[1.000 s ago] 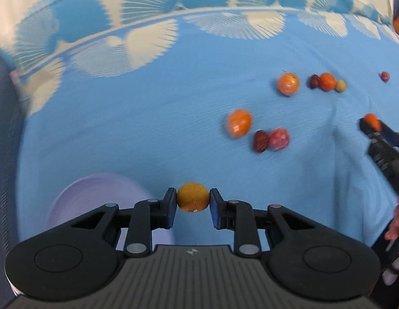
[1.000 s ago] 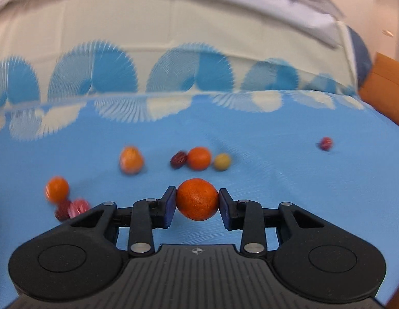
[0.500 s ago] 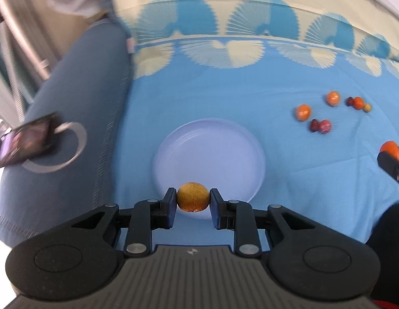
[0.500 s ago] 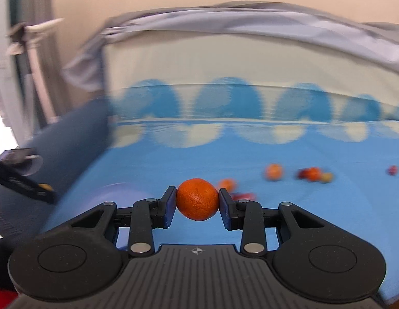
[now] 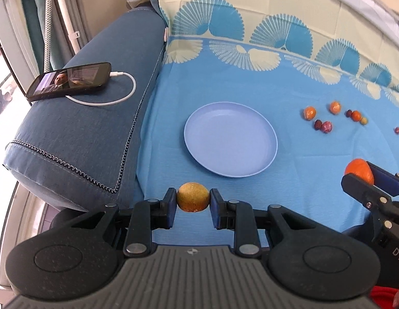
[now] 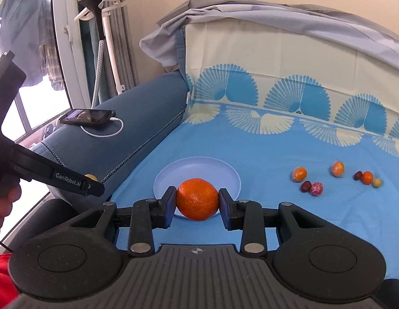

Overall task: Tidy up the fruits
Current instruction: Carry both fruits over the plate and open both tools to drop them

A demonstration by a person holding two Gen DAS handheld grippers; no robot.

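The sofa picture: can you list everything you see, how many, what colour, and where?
plate: one, pale purple, empty, on the blue cloth
loose fruits: eight, orange, dark red, pink and yellowish, scattered on the cloth right of the plate
phone: one, black, screen lit, on the blue sofa arm
cable: one, white, plugged into the phone
yellow fruit: one, held in the left gripper
orange: one, held in the right gripper
hand: one, far left in the right view
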